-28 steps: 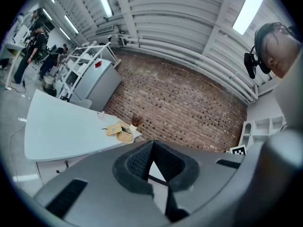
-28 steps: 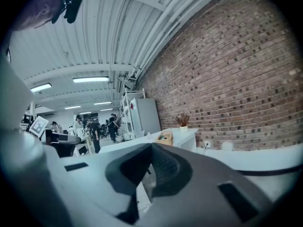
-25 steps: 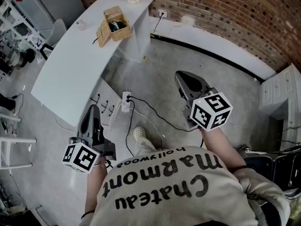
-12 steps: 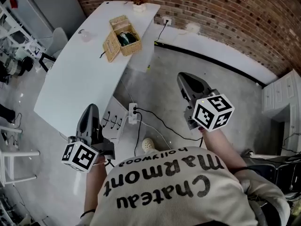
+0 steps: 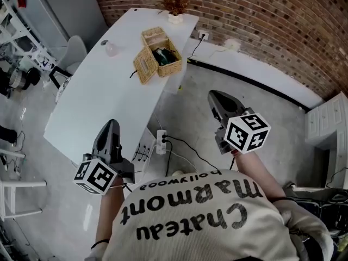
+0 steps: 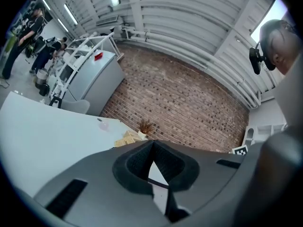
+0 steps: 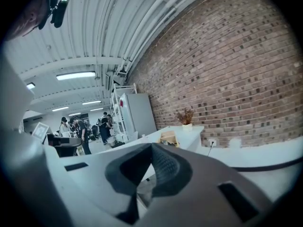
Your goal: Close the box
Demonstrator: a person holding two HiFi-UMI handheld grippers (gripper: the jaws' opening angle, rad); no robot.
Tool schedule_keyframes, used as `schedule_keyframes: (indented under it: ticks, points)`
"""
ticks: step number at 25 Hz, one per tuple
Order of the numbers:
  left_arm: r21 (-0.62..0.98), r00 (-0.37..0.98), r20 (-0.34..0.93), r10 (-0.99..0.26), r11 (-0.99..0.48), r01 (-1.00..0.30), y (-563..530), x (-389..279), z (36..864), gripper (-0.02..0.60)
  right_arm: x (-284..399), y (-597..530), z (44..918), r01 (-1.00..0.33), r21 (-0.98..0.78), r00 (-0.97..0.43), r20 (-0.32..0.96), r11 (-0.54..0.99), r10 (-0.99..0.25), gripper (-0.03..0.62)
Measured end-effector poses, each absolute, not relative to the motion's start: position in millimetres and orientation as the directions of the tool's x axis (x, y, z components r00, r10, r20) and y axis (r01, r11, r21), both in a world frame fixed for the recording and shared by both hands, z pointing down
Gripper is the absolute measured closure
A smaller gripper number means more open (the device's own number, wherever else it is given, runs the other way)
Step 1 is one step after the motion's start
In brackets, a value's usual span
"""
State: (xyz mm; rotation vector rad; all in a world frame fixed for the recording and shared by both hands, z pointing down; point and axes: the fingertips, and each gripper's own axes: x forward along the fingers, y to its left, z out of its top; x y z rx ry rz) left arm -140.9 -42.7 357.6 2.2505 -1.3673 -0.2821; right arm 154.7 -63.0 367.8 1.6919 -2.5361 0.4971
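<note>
- Head view: the box [image 5: 159,54], a wicker one, is seen on the white table [image 5: 92,97] towards its far end, near a small plant [image 5: 175,7] by the brick wall [image 5: 261,20].
- The lid [image 5: 143,68] is swung open and hangs off the box's near-left side. Something dark is seen inside, but what it is cannot be told.
- The left gripper [image 5: 111,124] is held above the table's near edge. In the left gripper view its jaws are brought together at the tips, with nothing between them.
- The right gripper [image 5: 215,95] is held over the floor [image 5: 190,107], off the table's right side. Its jaws are fully closed and nothing is held.
- Both grippers are well apart from the box. In each gripper view the box is seen small and far beyond the jaws.
- The step in hand is judged to be the approach; the closing itself is not yet begun.
- For the next move, the grippers would need to be carried forward to the table's far end.
- The lid would then be met from its outer face and swung up and over onto the box.
- Closed jaws could serve for that push, so no grasp may be needed.
- The light box might slide when pushed, so it may have to be steadied with the other gripper.
</note>
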Motion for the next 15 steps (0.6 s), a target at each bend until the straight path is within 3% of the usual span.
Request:
schedule_keyframes:
  ticks: [8,15]
  points:
    - [0.536,0.482,0.158,-0.862,-0.335,-0.775,-62.6,-159.5,401.1,0.58,122.6,-80.1,429.8,-0.916,-0.208,-0.399,0.391,0.343,-0.829,0.591]
    - [0.556,0.401,0.179,-0.899,-0.244,-0.795,-61.1,-194.6,414.3,0.58,91.3,-107.9,461.9,-0.869,-0.261,-0.495,0.46,0.42,-0.738,0.591]
